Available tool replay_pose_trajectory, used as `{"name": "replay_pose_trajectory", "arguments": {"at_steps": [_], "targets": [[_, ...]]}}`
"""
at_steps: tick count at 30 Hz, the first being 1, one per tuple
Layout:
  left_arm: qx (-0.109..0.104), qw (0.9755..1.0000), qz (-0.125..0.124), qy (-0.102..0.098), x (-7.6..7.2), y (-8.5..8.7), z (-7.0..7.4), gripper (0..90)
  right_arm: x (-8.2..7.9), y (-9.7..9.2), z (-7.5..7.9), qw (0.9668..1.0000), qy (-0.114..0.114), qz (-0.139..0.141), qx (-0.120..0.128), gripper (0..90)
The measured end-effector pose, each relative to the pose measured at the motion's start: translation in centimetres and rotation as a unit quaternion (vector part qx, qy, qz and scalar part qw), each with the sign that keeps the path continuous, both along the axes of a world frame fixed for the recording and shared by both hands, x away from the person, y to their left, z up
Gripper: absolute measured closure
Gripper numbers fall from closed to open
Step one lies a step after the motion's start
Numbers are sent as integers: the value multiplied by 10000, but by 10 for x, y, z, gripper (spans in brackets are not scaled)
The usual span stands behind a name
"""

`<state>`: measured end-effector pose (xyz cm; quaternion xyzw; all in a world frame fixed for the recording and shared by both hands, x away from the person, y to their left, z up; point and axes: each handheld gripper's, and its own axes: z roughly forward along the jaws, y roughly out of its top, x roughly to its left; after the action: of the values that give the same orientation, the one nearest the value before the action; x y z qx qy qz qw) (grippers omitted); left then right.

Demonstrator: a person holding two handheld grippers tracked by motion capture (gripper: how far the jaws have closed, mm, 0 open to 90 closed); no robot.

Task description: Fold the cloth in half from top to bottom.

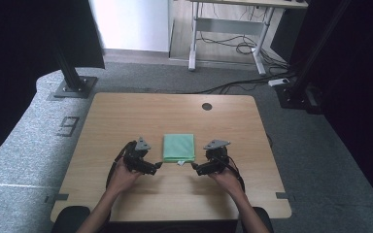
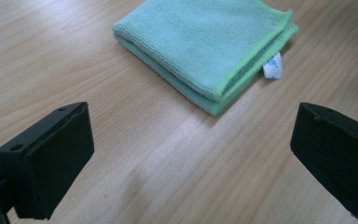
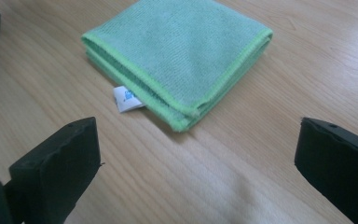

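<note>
From above, a folded green cloth (image 1: pixel 178 148) lies flat on the table (image 1: pixel 126 116), between the left gripper (image 1: pixel 158 165) and the right gripper (image 1: pixel 194 166), each just off a near corner. In the left gripper view, the jaws stand wide and empty, the cloth ahead, its white tag (image 2: pixel 273 66) showing. In the right gripper view, the jaws likewise gape wide, holding nothing.
</note>
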<state>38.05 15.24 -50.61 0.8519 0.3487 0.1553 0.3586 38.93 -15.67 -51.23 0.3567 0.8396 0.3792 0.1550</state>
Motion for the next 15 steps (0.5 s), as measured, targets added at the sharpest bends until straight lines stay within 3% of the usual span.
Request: {"name": "replay_pose_trajectory", "arguments": {"at_steps": [9,15], "targets": [[123,9999,-36,-113,-19,7,4,0,-16,-14,9,9999,-124,16,-61,0],[82,9999,41,-84,-30,18,0,0,-26,-24,13,9998,-159,12,-84,0]]}}
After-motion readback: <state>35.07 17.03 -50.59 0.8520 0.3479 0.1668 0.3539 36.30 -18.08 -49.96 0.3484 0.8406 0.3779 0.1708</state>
